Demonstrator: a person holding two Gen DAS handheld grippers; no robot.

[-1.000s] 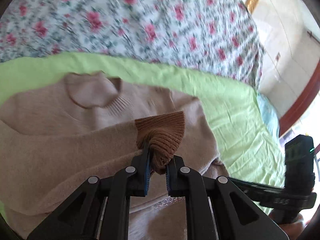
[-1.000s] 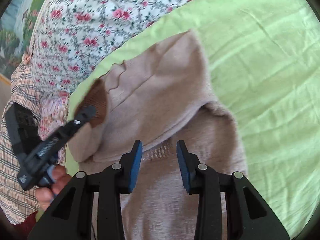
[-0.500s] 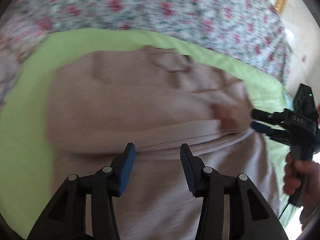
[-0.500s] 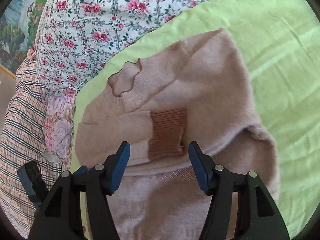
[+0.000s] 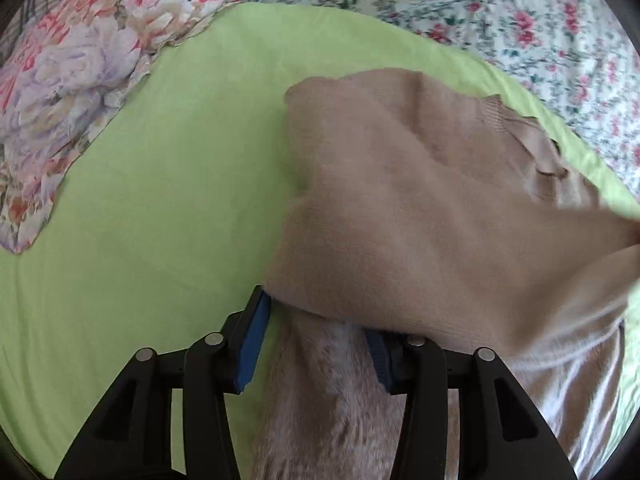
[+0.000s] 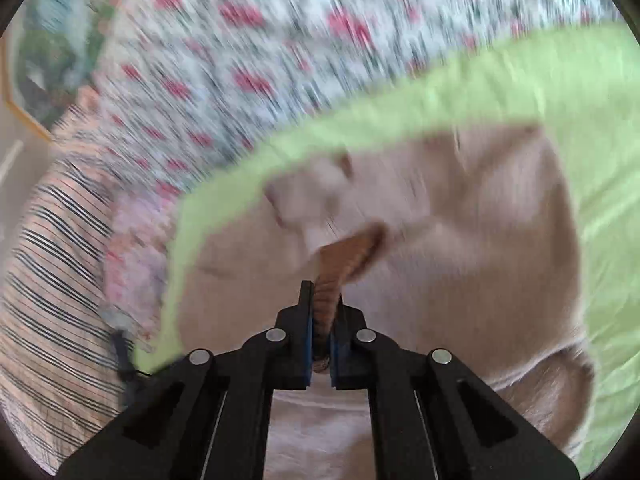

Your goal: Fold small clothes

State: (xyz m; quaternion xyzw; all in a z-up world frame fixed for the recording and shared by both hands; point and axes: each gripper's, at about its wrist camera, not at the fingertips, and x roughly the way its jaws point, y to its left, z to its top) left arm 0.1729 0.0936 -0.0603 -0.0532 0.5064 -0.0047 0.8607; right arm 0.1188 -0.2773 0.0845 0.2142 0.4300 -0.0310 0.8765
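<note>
A small beige sweater (image 5: 420,220) lies on a lime-green sheet (image 5: 160,200), its sleeve folded across the body. My left gripper (image 5: 316,328) is open at the sweater's left edge, its jaws either side of the lower body fabric, and the folded sleeve drapes over the right finger. In the blurred right wrist view my right gripper (image 6: 320,320) is shut on the sweater's brown ribbed cuff (image 6: 340,272) and holds it over the beige sweater (image 6: 460,240).
A flowered quilt (image 5: 500,12) lies beyond the green sheet. A pastel floral pillow (image 5: 68,92) sits at the left. A striped plaid cloth (image 6: 52,280) lies at the left of the right wrist view.
My left gripper let go of the brown cuff, opened and moved to the sweater's left edge. My right gripper closed on the cuff and is moving fast.
</note>
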